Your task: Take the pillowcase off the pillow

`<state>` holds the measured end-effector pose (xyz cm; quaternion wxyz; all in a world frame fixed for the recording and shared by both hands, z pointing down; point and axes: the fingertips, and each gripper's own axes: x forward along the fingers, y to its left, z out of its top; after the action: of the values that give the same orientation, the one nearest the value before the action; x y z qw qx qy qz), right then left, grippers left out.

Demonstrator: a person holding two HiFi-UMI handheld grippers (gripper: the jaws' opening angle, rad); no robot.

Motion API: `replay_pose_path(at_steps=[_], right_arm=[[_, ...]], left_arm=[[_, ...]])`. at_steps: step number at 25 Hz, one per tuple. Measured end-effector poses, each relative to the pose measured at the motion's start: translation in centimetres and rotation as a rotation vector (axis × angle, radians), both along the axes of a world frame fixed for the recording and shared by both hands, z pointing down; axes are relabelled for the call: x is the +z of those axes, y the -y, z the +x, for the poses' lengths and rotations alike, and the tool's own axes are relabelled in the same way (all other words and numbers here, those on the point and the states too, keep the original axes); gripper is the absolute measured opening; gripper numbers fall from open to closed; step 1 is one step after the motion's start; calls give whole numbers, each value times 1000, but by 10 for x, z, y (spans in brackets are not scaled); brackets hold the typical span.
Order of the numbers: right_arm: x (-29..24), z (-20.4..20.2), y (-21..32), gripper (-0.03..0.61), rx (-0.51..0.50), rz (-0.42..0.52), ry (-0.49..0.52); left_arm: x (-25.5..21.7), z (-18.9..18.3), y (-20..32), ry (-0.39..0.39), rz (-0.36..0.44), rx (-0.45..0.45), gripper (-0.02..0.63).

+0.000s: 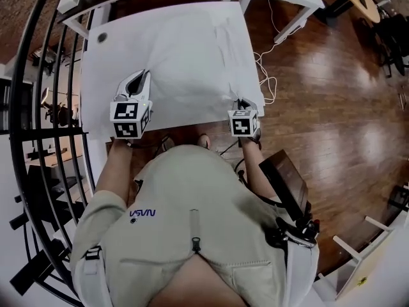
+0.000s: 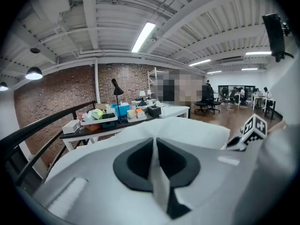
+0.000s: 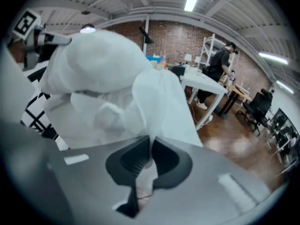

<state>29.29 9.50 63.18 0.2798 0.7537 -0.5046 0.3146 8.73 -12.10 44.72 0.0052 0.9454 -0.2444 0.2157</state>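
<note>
Two tongs: left gripper (image 1: 139, 79) and right gripper (image 1: 241, 102) each clamped pillowcase (image 1: 185, 50) edge.
Technique: even pull back behind both tips seemed best.

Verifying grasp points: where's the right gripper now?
Head view: the right gripper sits at the near right corner of the pillowcase, shut on its fabric, opposite the left gripper.

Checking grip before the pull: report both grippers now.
left gripper: closed on the pillowcase.
right gripper: closed on the pillowcase.
</note>
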Motion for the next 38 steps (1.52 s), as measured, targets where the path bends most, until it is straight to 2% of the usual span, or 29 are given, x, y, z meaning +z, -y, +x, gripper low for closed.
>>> replay_pose_path(at_steps=[3, 6, 9, 11, 13, 15, 17, 19, 20, 22, 23, 25, 27, 30, 32, 34, 35, 37, 38], right_arm=[[29, -10, -4, 9, -58, -94, -4], [28, -14, -3, 25, -61, -76, 48], [-2, -13, -4, 164, -35, 14, 138], [-42, -6, -3, 178, 2, 119, 159], [-82, 0, 5, 178, 14, 236, 164], [-118, 0, 22, 178, -19, 328, 155], [-140, -3, 47, 190, -70, 382, 140], [-148, -8, 76, 221, -119, 392, 124], [-146, -13, 91, 252, -146, 384, 128], [-134, -28, 116, 312, -209, 348, 167], [-126, -35, 125, 324, -236, 323, 191], [-111, -44, 136, 322, -258, 275, 217], [-100, -46, 139, 302, -241, 245, 218], [-91, -48, 142, 258, -218, 212, 179], [-94, -47, 144, 225, -205, 216, 138], [-105, -45, 145, 168, -191, 244, 89], [-113, -44, 146, 131, -182, 266, 58], [-134, -39, 149, 26, -163, 321, -18], [-145, -36, 152, 11, -154, 347, -55]], left_arm=[[6, -8, -9, -17, -22, 15, 20], [25, -5, -25, 13, -71, 77, 25], [44, -5, -38, 53, -107, 152, 48], [36, -9, -44, 32, -112, 186, 69], [12, -21, -43, -24, -94, 193, 71], [-11, -46, -26, -74, -63, 133, 82], [-11, -87, 14, -67, -66, -20, 136], [12, -140, 61, -4, -131, -210, 175], [25, -166, 80, 29, -175, -288, 216], [48, -204, 106, 66, -243, -380, 307], [58, -216, 113, 73, -269, -398, 314], [76, -223, 120, 81, -320, -392, 325], [96, -214, 116, 90, -371, -336, 315], [114, -197, 106, 103, -401, -266, 231], [116, -191, 103, 92, -412, -238, 146], [110, -187, 103, 65, -423, -205, 54], [102, -186, 105, 48, -414, -194, 32], [79, -182, 112, -11, -379, -190, 23], [65, -179, 116, -53, -365, -191, 21]])
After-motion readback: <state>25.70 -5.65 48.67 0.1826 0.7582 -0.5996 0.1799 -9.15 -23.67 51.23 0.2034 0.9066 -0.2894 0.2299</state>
